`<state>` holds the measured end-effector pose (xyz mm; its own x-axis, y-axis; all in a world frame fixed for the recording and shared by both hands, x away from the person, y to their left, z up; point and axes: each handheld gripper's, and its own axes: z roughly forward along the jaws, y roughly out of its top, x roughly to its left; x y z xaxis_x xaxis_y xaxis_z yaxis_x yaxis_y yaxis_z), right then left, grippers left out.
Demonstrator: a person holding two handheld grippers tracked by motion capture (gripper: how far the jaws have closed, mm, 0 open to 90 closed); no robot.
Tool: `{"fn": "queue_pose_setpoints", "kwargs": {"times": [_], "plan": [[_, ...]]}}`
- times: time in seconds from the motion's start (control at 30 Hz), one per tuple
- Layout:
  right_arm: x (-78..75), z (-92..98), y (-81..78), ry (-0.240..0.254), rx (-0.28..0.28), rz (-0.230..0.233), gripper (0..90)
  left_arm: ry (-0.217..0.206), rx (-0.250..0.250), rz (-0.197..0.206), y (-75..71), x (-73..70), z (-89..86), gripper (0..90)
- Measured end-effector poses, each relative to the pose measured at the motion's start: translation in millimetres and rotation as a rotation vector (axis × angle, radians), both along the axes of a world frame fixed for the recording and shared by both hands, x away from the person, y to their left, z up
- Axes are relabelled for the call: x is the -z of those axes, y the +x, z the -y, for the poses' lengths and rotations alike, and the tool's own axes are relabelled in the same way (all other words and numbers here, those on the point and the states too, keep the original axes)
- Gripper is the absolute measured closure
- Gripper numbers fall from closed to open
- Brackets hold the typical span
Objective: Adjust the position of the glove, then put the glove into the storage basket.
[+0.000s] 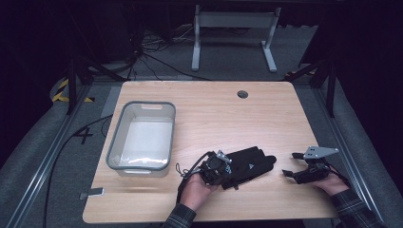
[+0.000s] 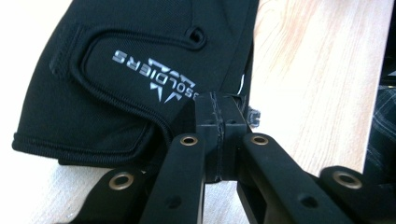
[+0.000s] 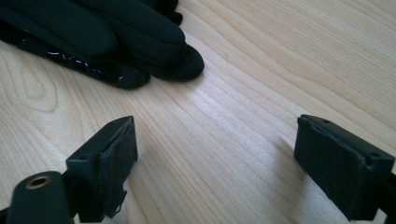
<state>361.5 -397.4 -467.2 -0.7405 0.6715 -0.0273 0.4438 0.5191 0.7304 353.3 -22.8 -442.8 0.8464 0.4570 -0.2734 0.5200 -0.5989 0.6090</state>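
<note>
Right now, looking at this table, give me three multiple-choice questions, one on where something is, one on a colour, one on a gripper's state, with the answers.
1. Where does the bin stand on the table?
A. on its left part
B. at the far right corner
C. on top of the glove

2. What colour is the glove?
A. red
B. black
C. white

3. How do the jaws of the right gripper stand?
A. closed on the glove
B. closed on the bin's rim
C. wide apart over bare wood

Answers:
1 A: the high view shows the clear, grey-rimmed bin left of the glove and both hands.
2 B: the fabric is black in all views, with pale lettering on the cuff.
3 C: the right gripper view shows a wide gap between the pads, the glove's fingertips lying farther off. The left gripper, by contrast, is shut at the glove's cuff edge.
</note>
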Motion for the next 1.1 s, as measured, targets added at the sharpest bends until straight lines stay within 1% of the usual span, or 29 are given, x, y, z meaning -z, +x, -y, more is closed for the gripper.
{"fn": "queue_pose_setpoints", "kwargs": {"times": [0.13, 0.17, 0.2, 0.23, 0.27, 0.3, 0.33, 0.37, 0.43, 0.47, 0.53, 0.57, 0.6, 0.63, 0.67, 0.7, 0.77, 0.8, 0.87, 0.97, 1.0, 1.03, 1.1], "plan": [[0.0, 0.0, 0.0, 0.0, -0.001, 0.0, 13.8, -0.019, 0.006, 0.015, 1.6, -7.9, -0.3, 89.1], [0.0, -0.1, 0.0, 0.0, -0.001, -0.002, 13.8, -0.024, 0.01, 0.024, 3.4, -10.3, 0.0, 86.5], [0.0, -0.1, 0.0, 0.0, -0.001, -0.002, 13.8, -0.027, 0.004, 0.032, 4.9, -12.9, 0.8, 86.5], [0.0, 0.0, 0.1, -0.001, -0.001, 0.0, 13.8, -0.034, 0.007, 0.038, 7.3, -15.4, 1.7, 84.0], [0.0, -0.1, 0.0, 0.0, -0.001, -0.001, 13.8, -0.035, 0.007, 0.049, 9.4, -18.0, 2.6, 80.8], [0.0, -0.1, 0.0, 0.0, -0.001, -0.002, 13.8, -0.037, 0.007, 0.065, 13.2, -21.9, 5.3, 74.5], [0.0, -0.1, 0.0, 0.0, -0.001, -0.002, 13.8, -0.037, 0.007, 0.065, 13.2, -21.9, 5.3, 71.0], [0.0, -0.1, 0.0, 0.0, -0.001, -0.001, 13.8, -0.037, 0.004, 0.075, 15.1, -23.2, 6.9, 71.0], [0.0, -0.1, 0.0, 0.0, -0.001, -0.001, 13.8, -0.033, 0.003, 0.083, 19.8, -25.3, 10.3, 61.3], [0.0, 0.0, 0.0, 0.0, -0.001, 0.0, 13.8, -0.031, 0.001, 0.096, 22.2, -25.9, 12.4, 56.5], [0.0, 0.0, 0.1, 0.0, -0.001, 0.0, 13.8, -0.035, 0.007, 0.096, 28.4, -26.9, 16.3, 49.6], [-0.1, -0.2, 0.1, -0.001, -0.002, -0.002, 13.8, -0.033, 0.014, 0.093, 34.5, -27.4, 19.9, 42.9], [-0.1, -0.2, 0.1, -0.001, -0.002, -0.002, 13.8, -0.033, 0.014, 0.093, 34.5, -27.4, 19.9, 40.1], [-0.1, -0.2, 0.1, -0.001, -0.003, -0.002, 13.8, -0.03, 0.023, 0.099, 38.2, -27.2, 22.9, 40.1], [-0.1, -0.2, 0.2, -0.001, -0.003, -0.002, 13.8, -0.027, 0.03, 0.1, 41.0, -26.7, 25.3, 36.8], [-0.2, -0.2, 0.1, -0.001, -0.004, -0.004, 13.8, -0.023, 0.035, 0.109, 43.8, -25.8, 28.6, 34.6], [-0.2, -0.3, 0.4, -0.001, -0.005, -0.003, 13.8, -0.018, 0.042, 0.114, 47.5, -23.7, 33.4, 31.0], [-0.2, -0.3, 0.4, -0.001, -0.006, -0.004, 13.8, -0.007, 0.05, 0.113, 49.9, -22.2, 36.5, 29.2], [-0.2, -0.3, 0.4, -0.001, -0.006, -0.004, 13.8, 0.001, 0.056, 0.113, 53.1, -18.6, 41.7, 25.0], [-0.2, -0.3, 0.4, -0.001, -0.006, -0.004, 13.8, 0.021, 0.061, 0.113, 53.9, -12.9, 47.7, 20.0], [-0.2, -0.3, 0.4, -0.001, -0.006, -0.004, 13.8, 0.037, 0.07, 0.115, 53.9, -11.1, 49.1, 18.8], [-0.2, -0.3, 0.4, -0.001, -0.006, -0.004, 13.8, 0.037, 0.07, 0.115, 53.9, -11.1, 49.1, 18.1], [-0.2, -0.3, 0.4, 0.0, -0.006, -0.004, 13.8, 0.065, 0.083, 0.117, 53.2, -6.9, 52.4, 17.3]]}}
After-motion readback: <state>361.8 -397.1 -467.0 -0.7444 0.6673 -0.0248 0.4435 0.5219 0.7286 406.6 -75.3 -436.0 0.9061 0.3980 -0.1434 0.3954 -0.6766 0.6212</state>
